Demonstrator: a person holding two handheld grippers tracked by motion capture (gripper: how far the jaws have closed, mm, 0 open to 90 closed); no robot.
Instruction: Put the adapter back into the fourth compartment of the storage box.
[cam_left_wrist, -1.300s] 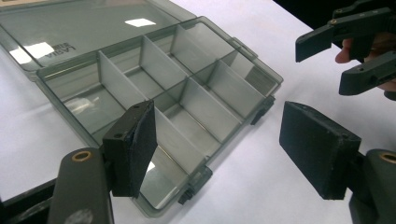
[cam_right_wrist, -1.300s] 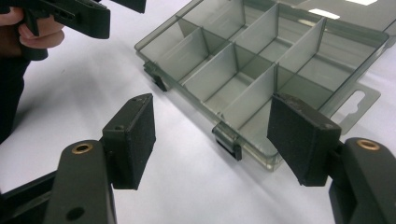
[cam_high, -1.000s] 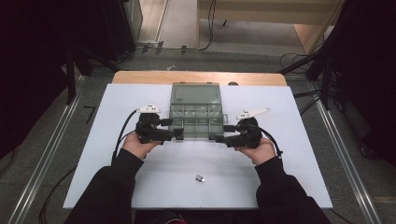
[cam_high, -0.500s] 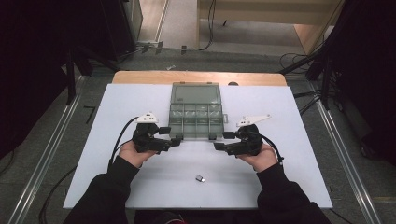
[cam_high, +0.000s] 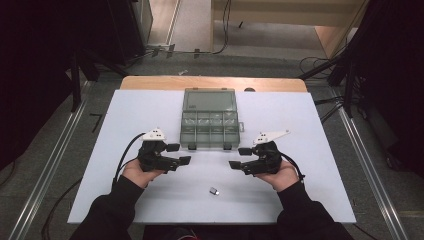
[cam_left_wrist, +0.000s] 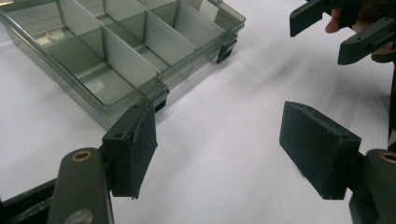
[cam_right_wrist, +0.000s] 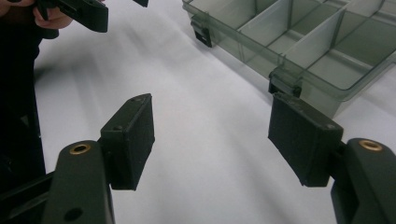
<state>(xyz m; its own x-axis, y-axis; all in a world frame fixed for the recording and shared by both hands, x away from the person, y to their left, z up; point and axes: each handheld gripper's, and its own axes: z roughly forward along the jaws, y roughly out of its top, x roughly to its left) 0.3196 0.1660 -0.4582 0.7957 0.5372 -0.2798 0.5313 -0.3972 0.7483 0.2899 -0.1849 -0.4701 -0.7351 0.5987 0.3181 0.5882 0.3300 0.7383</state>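
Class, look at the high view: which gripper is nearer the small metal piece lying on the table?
The right gripper: the small metal piece lies slightly right of centre.

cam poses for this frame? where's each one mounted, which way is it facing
High view: fixed above the person's side, looking forward and down on the white table; forearms, both hands, left gripper, right gripper.
Left gripper view: rides the left gripper, looking along its open jaws across the table.
Right gripper view: rides the right gripper, jaws open, facing the opposite way.
Shared: the compartment box; each gripper view also catches the other gripper.
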